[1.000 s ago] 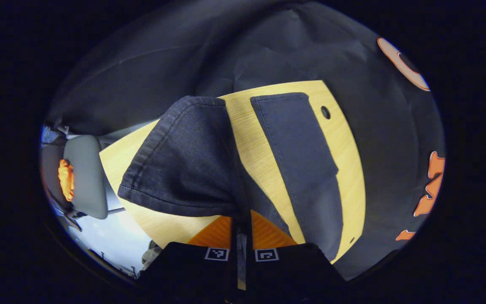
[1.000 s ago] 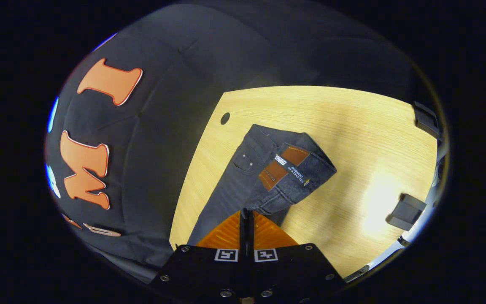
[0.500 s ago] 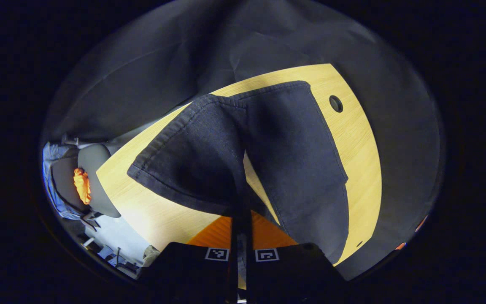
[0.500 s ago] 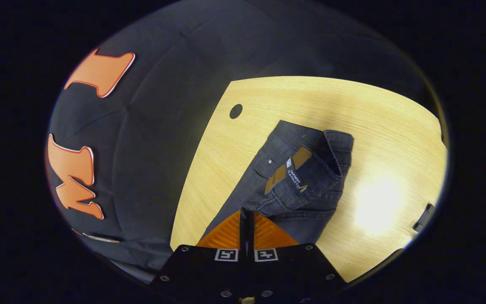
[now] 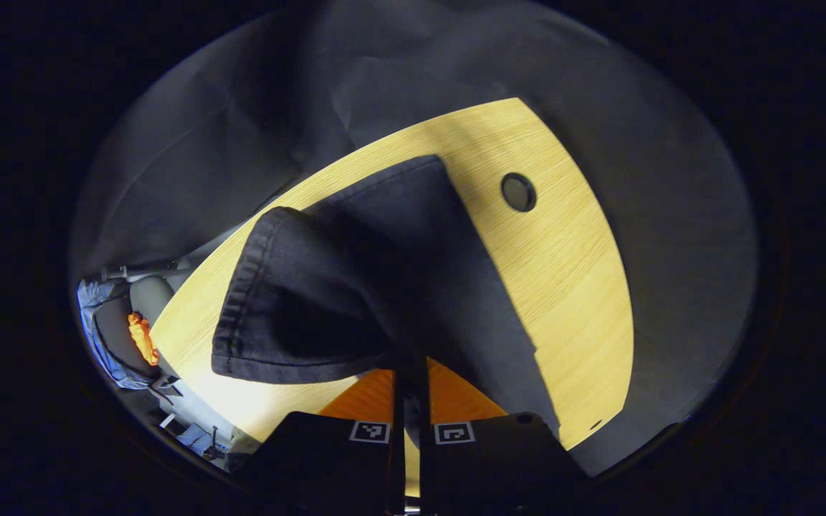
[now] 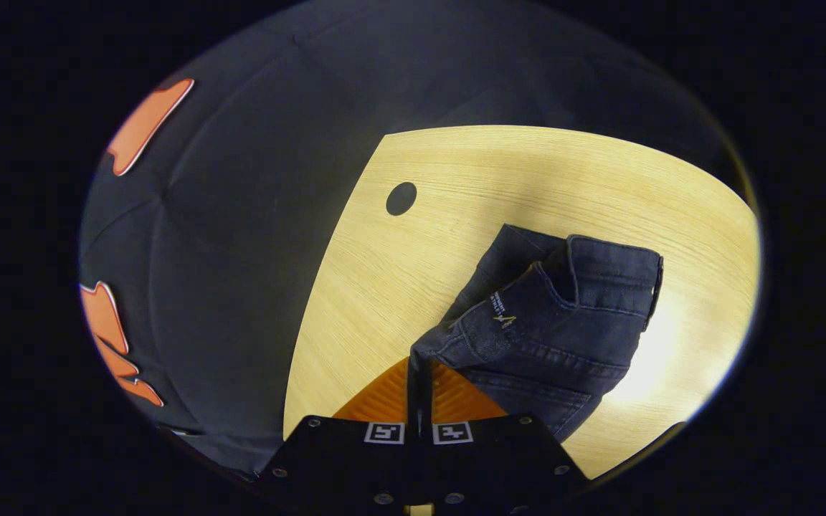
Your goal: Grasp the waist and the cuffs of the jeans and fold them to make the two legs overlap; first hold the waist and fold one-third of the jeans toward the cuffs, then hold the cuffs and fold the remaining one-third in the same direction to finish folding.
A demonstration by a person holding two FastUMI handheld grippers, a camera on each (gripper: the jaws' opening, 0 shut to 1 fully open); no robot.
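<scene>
The jeans [image 5: 355, 287] are seen at the centre of the left gripper view, dark and soft. One cuff [image 5: 269, 301] is lifted and drapes in a rounded fold at centre left, above the leg that lies flat on the table [image 5: 571, 287]. In the right gripper view the waist [image 6: 563, 315] is gathered at lower right of centre. Its band is doubled over and its stitched seams face up.

The left gripper [image 5: 406, 394], at the bottom centre of its view, is closed on the cuff, with denim pinched in the narrow slit between its fingers. The right gripper [image 6: 419, 387], at the bottom centre of its own view, is clamped on the edge of the waist in the same way.

The cloth is judged to be limp but fairly heavy. It sags from each pinch and is likely to drag on the wood. The hemmed cuff and the thick waistband are taken to be the firmest places for a hold, since thin single layers would probably slip or bunch.

The wooden table takes up the middle of both views. A round cable hole [image 6: 401, 198] lies at upper left of the waist. The dark booth wall [image 6: 241, 236] rises behind.
</scene>
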